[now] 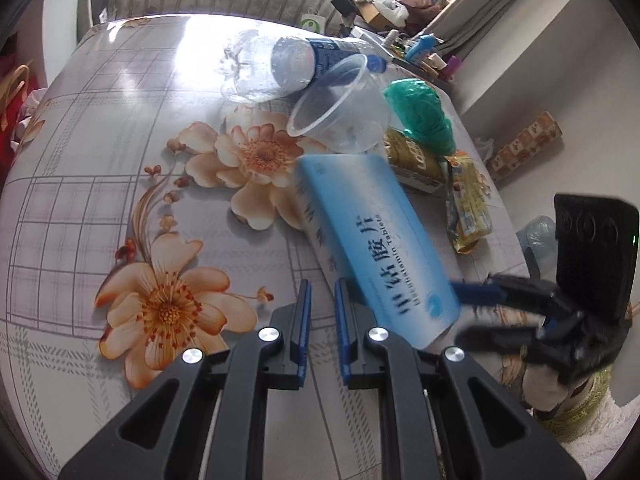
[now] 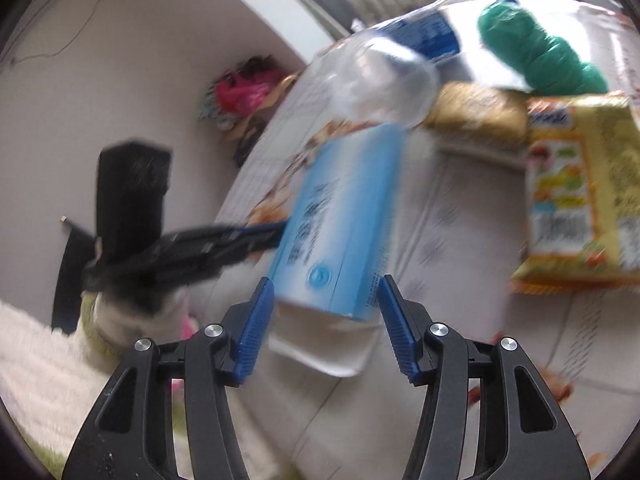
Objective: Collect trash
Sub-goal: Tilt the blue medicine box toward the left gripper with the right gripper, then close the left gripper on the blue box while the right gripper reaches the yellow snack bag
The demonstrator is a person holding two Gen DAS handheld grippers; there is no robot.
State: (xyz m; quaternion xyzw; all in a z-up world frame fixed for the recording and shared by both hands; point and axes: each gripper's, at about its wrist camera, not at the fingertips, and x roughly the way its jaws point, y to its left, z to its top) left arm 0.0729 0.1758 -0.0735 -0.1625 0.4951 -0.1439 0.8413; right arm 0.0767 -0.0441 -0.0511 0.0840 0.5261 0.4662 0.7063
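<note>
Right wrist view: the blue box [image 2: 344, 216] lies on the flowered worktop [image 2: 460, 240], its near end between the open right tongs [image 2: 326, 320], pads not pressing it; long axis runs away from them. Left tongs [image 1: 322, 320], nearly closed and empty, sit beside the box [image 1: 376, 248].

A blue-and-white tablet box [image 1: 376, 248] (print blurred) tilts above the floral tabletop [image 1: 120, 160]
</note>
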